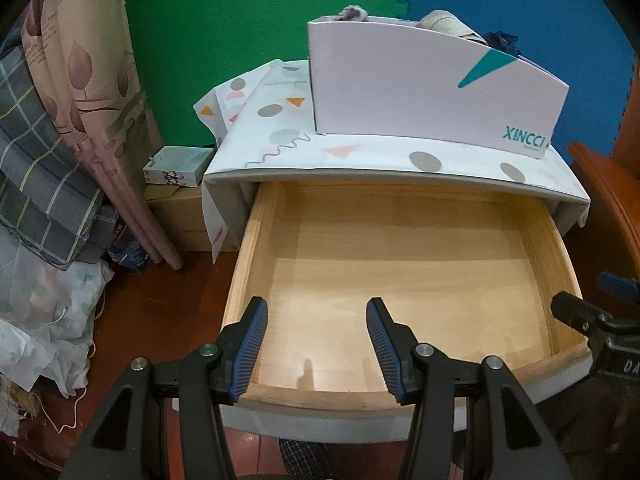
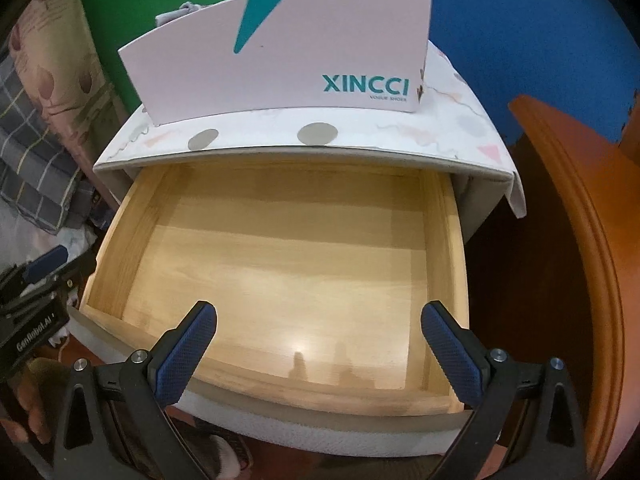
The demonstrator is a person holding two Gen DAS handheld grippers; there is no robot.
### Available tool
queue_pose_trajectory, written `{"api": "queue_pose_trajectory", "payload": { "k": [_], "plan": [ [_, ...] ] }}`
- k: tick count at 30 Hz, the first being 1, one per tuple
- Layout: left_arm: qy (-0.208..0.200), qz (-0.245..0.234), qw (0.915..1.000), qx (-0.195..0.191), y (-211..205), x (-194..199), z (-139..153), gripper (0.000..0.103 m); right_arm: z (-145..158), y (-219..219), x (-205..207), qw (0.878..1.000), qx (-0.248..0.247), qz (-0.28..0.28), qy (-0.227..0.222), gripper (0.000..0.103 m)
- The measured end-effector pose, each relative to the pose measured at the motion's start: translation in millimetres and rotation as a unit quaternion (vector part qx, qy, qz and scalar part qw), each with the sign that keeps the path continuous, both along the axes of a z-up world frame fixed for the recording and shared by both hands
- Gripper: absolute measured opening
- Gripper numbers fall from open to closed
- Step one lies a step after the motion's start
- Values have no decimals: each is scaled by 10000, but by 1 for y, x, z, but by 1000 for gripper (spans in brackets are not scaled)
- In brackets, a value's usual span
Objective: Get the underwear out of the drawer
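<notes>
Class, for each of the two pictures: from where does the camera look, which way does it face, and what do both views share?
Left wrist: on the left gripper, facing down into the open drawer from its left front; its jaws stand apart, empty; the right gripper shows at the right edge.
Right wrist: on the right gripper, facing down from the right front; jaws wide, empty; the left gripper and a hand show.
Shared: the bare drawer, patterned cabinet top, white XINCCI box holding cloth items.

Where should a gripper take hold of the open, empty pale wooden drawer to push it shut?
Probably the pale wooden drawer's curved front panel, from the near side: it juts clear of the patterned white cabinet, facing both open grippers.
</notes>
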State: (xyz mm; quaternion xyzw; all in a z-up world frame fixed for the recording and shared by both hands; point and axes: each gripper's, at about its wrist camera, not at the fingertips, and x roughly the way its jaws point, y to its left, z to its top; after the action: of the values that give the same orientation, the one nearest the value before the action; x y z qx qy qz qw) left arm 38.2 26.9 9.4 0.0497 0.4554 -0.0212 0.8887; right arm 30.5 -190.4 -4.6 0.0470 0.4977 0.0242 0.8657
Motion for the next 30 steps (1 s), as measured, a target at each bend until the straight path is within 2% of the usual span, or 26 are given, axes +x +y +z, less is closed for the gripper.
{"api": "queue_pose_trajectory", "payload": {
  "k": [8,17,30],
  "plan": [
    [-42,47,10000,-43,-1,-4,-1,53,-6,-11,-1,9994,257,-209,64,101],
    [-17,41,9999,-167,1,-4,-1,52,-8,-5,-1,9997,127,-208,65,101],
    [-38,59,10000,-65,-4,-4,-3,53,-8,-4,0,9997,113,-174,125,101]
  ]
}}
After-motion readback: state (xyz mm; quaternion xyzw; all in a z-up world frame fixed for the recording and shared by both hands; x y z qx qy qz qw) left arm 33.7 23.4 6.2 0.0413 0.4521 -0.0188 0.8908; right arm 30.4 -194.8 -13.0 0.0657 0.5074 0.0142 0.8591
